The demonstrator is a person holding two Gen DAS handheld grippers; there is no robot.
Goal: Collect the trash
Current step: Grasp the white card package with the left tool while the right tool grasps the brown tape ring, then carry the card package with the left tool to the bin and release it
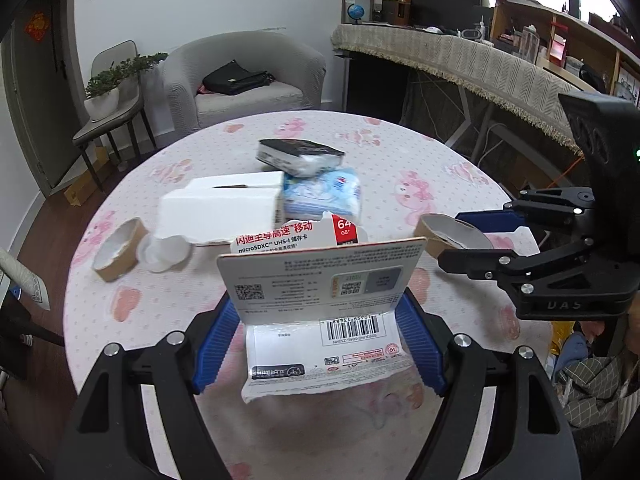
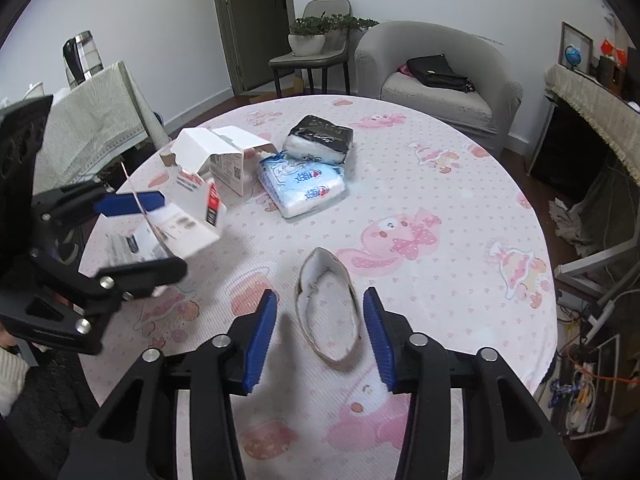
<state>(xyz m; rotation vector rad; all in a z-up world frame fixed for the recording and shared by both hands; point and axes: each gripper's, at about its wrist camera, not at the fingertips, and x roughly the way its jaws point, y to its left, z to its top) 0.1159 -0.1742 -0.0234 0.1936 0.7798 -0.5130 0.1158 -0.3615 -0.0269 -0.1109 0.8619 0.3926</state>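
Left gripper (image 1: 320, 344): blue pads clamped on a torn memory-card package (image 1: 320, 280), lifted off the round table (image 2: 460, 184). Right gripper (image 2: 320, 336): pads partly open around a squashed cardboard tape ring (image 2: 326, 312) lying on the tablecloth, not visibly pressing it. At 12 o'clock beyond: torn white box (image 2: 224, 152), blue tissue pack (image 2: 302, 186), black packet (image 2: 320, 140). Second cardboard ring (image 1: 116, 250) at 9 o'clock in left view.

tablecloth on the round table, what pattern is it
White tablecloth with small pink dots and pink cartoon rabbits; clearest in the right wrist view.
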